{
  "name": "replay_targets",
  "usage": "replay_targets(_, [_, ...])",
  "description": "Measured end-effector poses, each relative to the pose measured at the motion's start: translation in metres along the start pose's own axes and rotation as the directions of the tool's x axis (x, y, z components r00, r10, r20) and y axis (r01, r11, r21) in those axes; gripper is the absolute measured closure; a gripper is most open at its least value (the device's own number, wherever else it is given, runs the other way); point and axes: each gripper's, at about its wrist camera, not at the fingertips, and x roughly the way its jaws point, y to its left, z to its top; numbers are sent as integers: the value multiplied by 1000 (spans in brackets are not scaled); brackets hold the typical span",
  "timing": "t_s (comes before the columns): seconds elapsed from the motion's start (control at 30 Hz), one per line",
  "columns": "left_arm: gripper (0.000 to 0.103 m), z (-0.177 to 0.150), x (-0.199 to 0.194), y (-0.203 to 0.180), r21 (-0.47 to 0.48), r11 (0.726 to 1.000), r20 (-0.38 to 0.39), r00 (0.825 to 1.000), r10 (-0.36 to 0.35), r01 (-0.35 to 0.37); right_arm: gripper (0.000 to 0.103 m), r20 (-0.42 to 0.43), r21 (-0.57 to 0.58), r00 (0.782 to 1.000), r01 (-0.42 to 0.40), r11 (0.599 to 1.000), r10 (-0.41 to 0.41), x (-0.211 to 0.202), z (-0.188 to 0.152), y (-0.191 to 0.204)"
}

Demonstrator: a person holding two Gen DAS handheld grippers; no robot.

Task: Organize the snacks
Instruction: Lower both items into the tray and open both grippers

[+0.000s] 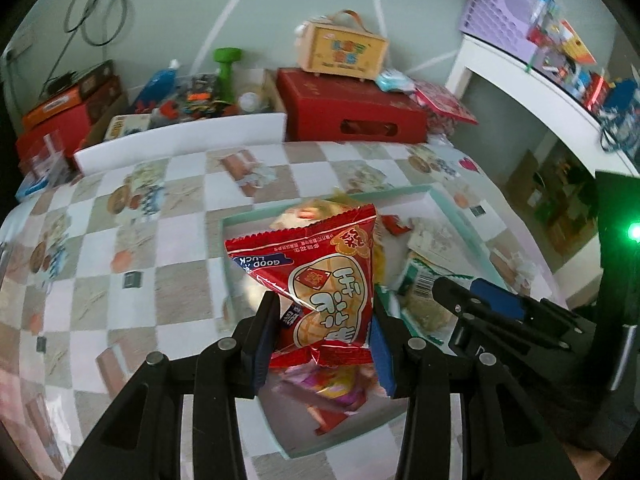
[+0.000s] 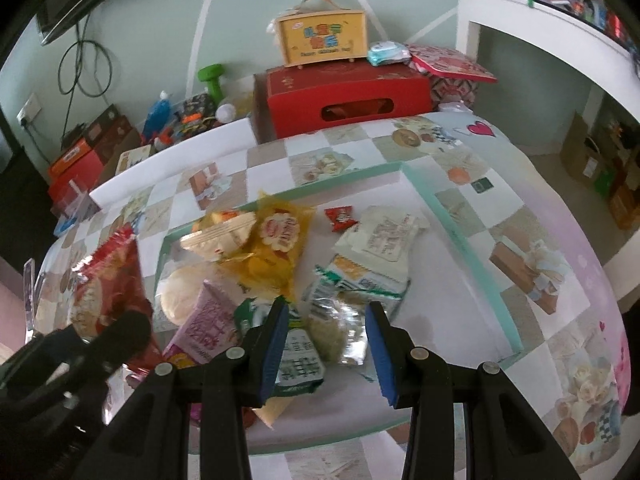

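Observation:
A teal-rimmed white tray [image 1: 452, 216] lies on the checked tablecloth and holds several snack packets. My left gripper [image 1: 324, 312] is shut on a red snack packet [image 1: 320, 264], held upright above the tray's left part. The right wrist view shows that red packet [image 2: 108, 280] blurred at the left, with the left gripper [image 2: 100, 340] below it. My right gripper [image 2: 328, 312] stands open over the tray [image 2: 440, 200], above a green-and-white packet [image 2: 360, 276] and a clear packet with a beige cake [image 2: 340, 332]. Its pads press nothing. From the left wrist it appears at the tray's right [image 1: 460, 296].
In the tray also lie a yellow packet [image 2: 276, 248], a pink packet [image 2: 204, 324], a white packet [image 2: 384, 236] and a small red candy [image 2: 340, 218]. Behind the table stand a red box [image 2: 344, 96] with a yellow handled box [image 2: 320, 40] on it. A white shelf [image 2: 540, 16] rises at right.

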Motion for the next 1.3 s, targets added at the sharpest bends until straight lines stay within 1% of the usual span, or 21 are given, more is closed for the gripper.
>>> replay_targets(0.07, [59,1,6,-9,24,1000,-5,1000,-5,5,60,-7,20,1000,6,1000,-6,1,0,-7])
replay_targets(0.23, [59,5,11,-17,49,999,0,1000,-16,16,60,-20,43,1000,3,999,-2,4,0,-16])
replay_targets(0.37, [39,6,10,-13,33,999,14,1000,0,-1,60,-23,48,1000,-1,999,2,5,0,-18])
replay_targets(0.43, [38,6,9,-9,16,1000,14,1000,-7,7,60,-26,48,1000,-4,999,5,6,-1,-18])
replay_targets(0.6, [37,5,-3,4,-33,999,25,1000,3,-2,60,-30,34,1000,-8,999,9,7,-1,-14])
replay_targets(0.63, [36,5,-6,8,-45,999,33,999,0,1,61,-31,31,999,-8,999,9,7,-1,-13])
replay_targets(0.73, [24,5,-15,18,-75,997,46,999,0,4,61,-31,24,999,-8,1000,9,6,-2,-11])
replay_targets(0.8, [24,5,-20,26,-99,995,62,998,6,0,61,-30,22,1000,-8,1000,8,6,-2,-11])
replay_targets(0.9, [24,3,-20,41,-145,989,49,998,48,-40,61,-32,22,999,-4,1000,5,6,-2,-10])
replay_targets(0.97, [24,0,-16,52,-185,980,22,996,84,-78,61,-33,18,999,-3,1000,4,6,-2,-9])
replay_targets(1.0, [23,-2,-12,58,-200,974,1,994,111,-109,61,-32,15,999,-3,1000,4,6,-2,-8])
replay_targets(1.03, [21,-4,-8,63,-206,968,-19,990,142,-142,61,-31,11,1000,-4,1000,4,6,-2,-7])
replay_targets(1.07, [14,-6,-4,67,-207,963,-36,985,167,-171,60,-31,3,999,-7,1000,7,6,-2,-5])
replay_targets(1.13, [8,-11,2,75,-199,951,-67,972,227,-236,59,-29,-10,999,-19,1000,18,5,-3,-1])
replay_targets(1.17, [8,-13,6,79,-194,942,-84,962,261,-272,55,-29,-19,999,-27,999,27,6,-3,3])
replay_targets(1.2, [7,-15,7,82,-193,938,-91,957,274,-287,51,-28,-27,999,-33,999,32,5,-3,5])
replay_targets(1.23, [6,-16,8,85,-193,934,-99,953,288,-302,37,-24,-37,999,-38,999,37,4,-3,8])
replay_targets(1.27, [4,-18,9,87,-194,929,-102,949,300,-315,30,-18,-46,999,-40,998,39,3,-3,11])
replay_targets(1.3, [4,-18,9,89,-194,925,-99,945,312,-326,30,-12,-57,999,-44,997,43,2,-3,14])
